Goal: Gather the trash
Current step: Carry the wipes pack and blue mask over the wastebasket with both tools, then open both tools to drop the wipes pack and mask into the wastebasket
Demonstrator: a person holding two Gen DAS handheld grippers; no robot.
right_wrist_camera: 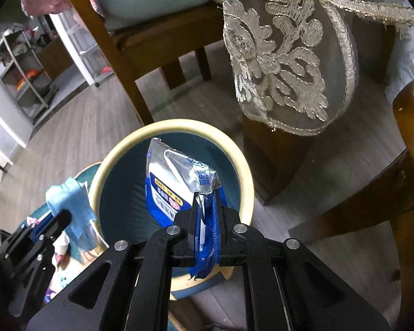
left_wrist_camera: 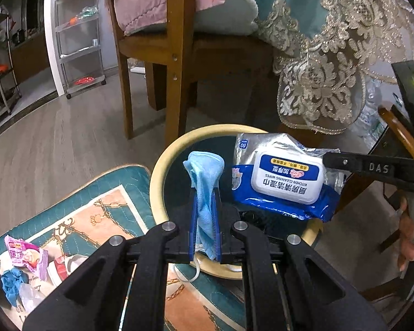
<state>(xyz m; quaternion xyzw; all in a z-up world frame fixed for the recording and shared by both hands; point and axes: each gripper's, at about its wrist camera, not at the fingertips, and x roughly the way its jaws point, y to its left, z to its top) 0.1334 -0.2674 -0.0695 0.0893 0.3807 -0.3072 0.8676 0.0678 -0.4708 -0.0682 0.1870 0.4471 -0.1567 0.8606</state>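
My left gripper (left_wrist_camera: 205, 193) is shut on a light blue face mask (left_wrist_camera: 205, 176) and holds it over the near rim of a round bin with a cream rim (left_wrist_camera: 162, 165) and dark teal inside. My right gripper (right_wrist_camera: 207, 201) is shut on the edge of a blue and silver wet wipes pack (right_wrist_camera: 168, 182) and holds it over the bin's opening (right_wrist_camera: 118, 154). The pack shows in the left wrist view (left_wrist_camera: 284, 176) with the right gripper's finger (left_wrist_camera: 372, 167) on its right side. The left gripper with the mask shows in the right wrist view (right_wrist_camera: 69, 201) at the bin's left.
A teal patterned rug (left_wrist_camera: 102, 207) lies left of the bin with a pink wrapper (left_wrist_camera: 24, 256), a blue glove (left_wrist_camera: 11, 284) and other scraps on it. Wooden chairs (left_wrist_camera: 174, 55) and a lace tablecloth (left_wrist_camera: 317, 82) hang behind the bin. Metal racks (left_wrist_camera: 80, 41) stand far left.
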